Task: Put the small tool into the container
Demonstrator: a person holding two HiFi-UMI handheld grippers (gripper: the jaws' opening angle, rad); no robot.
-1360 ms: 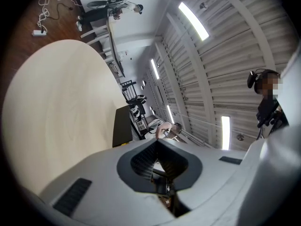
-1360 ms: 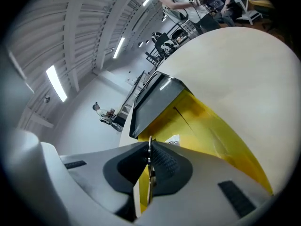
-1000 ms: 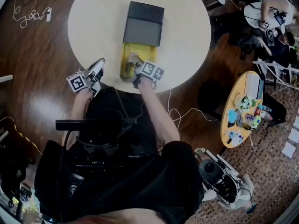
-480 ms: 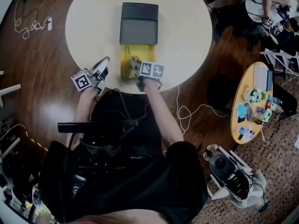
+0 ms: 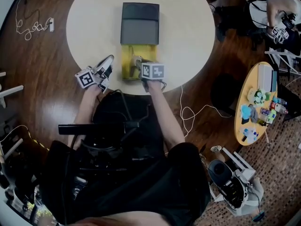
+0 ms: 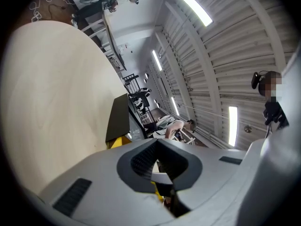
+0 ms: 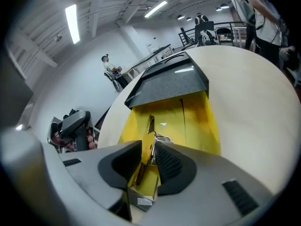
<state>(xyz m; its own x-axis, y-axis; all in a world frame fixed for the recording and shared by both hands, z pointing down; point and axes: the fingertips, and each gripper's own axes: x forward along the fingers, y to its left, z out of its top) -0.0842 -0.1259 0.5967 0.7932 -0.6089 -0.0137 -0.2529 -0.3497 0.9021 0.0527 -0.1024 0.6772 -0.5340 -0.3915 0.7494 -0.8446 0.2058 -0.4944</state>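
Now the release: the right gripper (image 7: pixel 146 147) has just been opening its jaws, and the small tool (image 7: pixel 153 144) sits loose between them, inside the yellow container (image 7: pixel 197 121). Next (my guess) comes a clean lift away without snagging it. The tool's long axis points towards the dark lid (image 7: pixel 169 84). The left gripper (image 6: pixel 157 142) is closed and empty.

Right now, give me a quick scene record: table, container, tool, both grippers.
table: round, pale
container: yellow; dark lid covers the far part, near part open
right gripper: over the open part; jaws apart, just been opening
small tool: thin metal piece between those jaws, not clamped
left gripper: at the table's near edge, left of the container; jaws together, empty
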